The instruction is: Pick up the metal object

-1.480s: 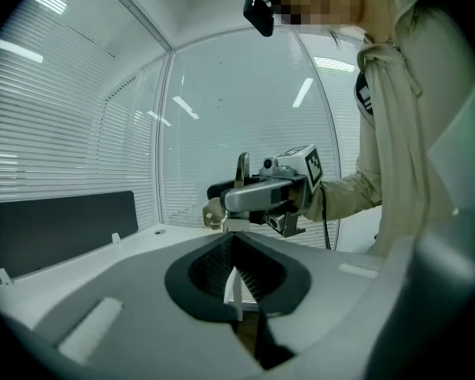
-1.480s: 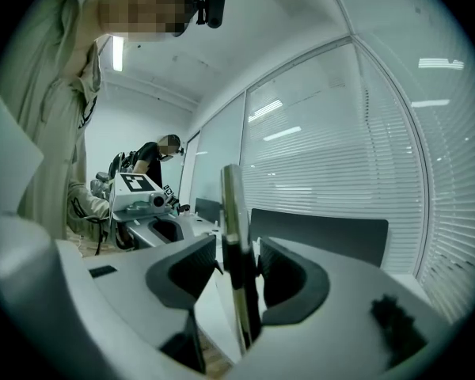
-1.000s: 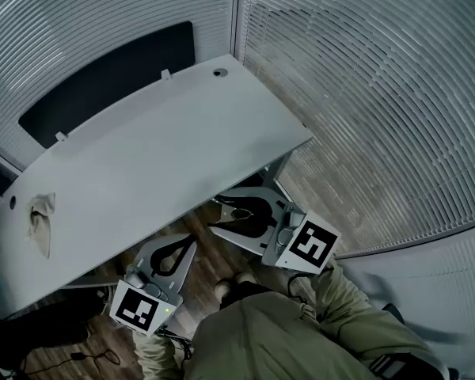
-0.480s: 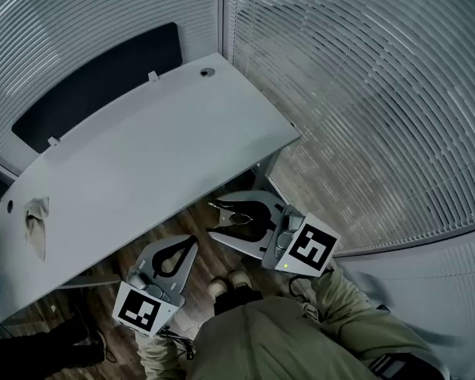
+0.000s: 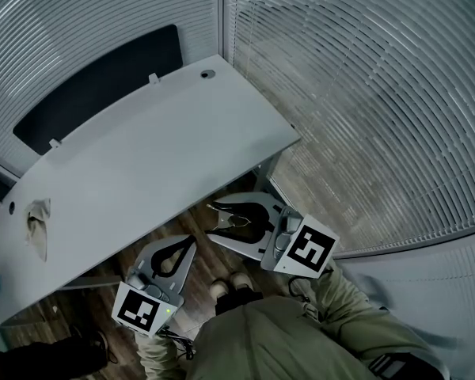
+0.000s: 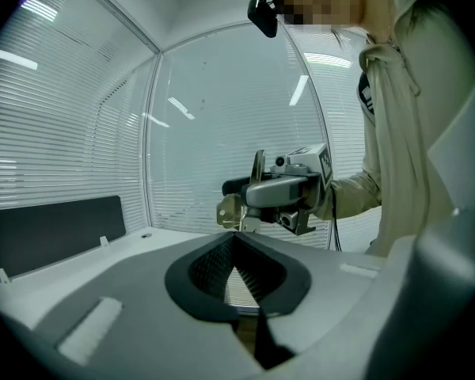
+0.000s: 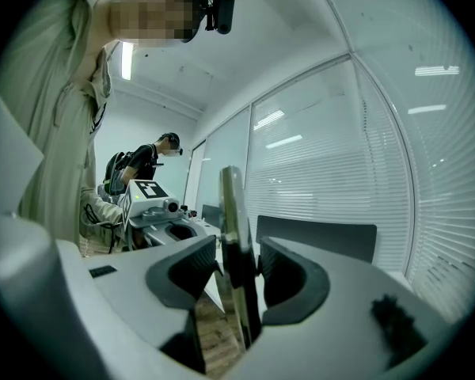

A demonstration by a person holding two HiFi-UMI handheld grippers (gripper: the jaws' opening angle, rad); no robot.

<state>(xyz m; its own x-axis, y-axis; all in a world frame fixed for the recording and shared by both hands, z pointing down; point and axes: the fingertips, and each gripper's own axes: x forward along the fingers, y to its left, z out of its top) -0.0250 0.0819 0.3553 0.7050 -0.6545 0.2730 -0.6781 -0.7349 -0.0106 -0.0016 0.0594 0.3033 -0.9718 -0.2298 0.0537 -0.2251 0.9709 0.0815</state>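
The metal object (image 7: 231, 236) is a thin flat plate standing on edge between my right gripper's (image 7: 236, 253) pads, which are shut on it. In the head view this right gripper (image 5: 215, 218) hangs below the white table's (image 5: 142, 165) front edge, over wood floor, with the metal object (image 5: 234, 221) glinting inside its black jaws. From the left gripper view the right gripper (image 6: 239, 212) is seen side-on, the brassy metal object (image 6: 229, 210) sticking out of it. My left gripper (image 5: 191, 242) is lower left of it, its jaws shut (image 6: 236, 240) with nothing between them.
A crumpled cloth (image 5: 38, 222) lies at the table's left end and a round grommet (image 5: 207, 74) at its far corner. A dark panel (image 5: 95, 81) stands behind the table. Blinded glass walls (image 5: 364, 93) close the corner. Another person (image 7: 152, 161) stands far off.
The head view has shifted a little, so the table sits slightly left in frame. Both grippers have kept their places, and the right one still holds the metal object.
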